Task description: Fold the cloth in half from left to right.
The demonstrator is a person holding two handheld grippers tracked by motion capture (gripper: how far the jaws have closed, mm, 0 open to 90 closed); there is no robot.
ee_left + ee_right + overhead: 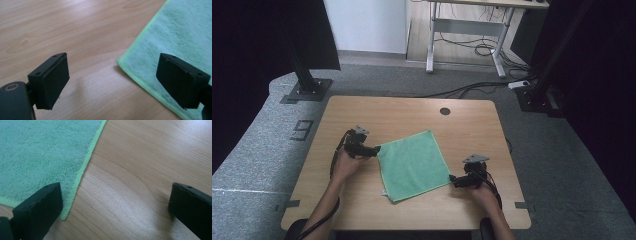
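A green cloth (413,165) lies flat in the middle of the wooden table (407,112). My left gripper (373,149) is open at the cloth's left corner. In the left gripper view the corner of the cloth (175,37) lies between the jaws, nearer the right one, with the gripper (112,82) low over the wood. My right gripper (453,179) is open at the cloth's right corner. In the right gripper view the cloth (42,155) corner sits just inside the left jaw, the gripper (116,212) wide apart over bare wood.
A dark round cable hole (445,111) sits near the table's far edge. Black stands (307,82) rise at the far left and far right on the grey carpet. A white desk frame (464,30) with cables stands behind.
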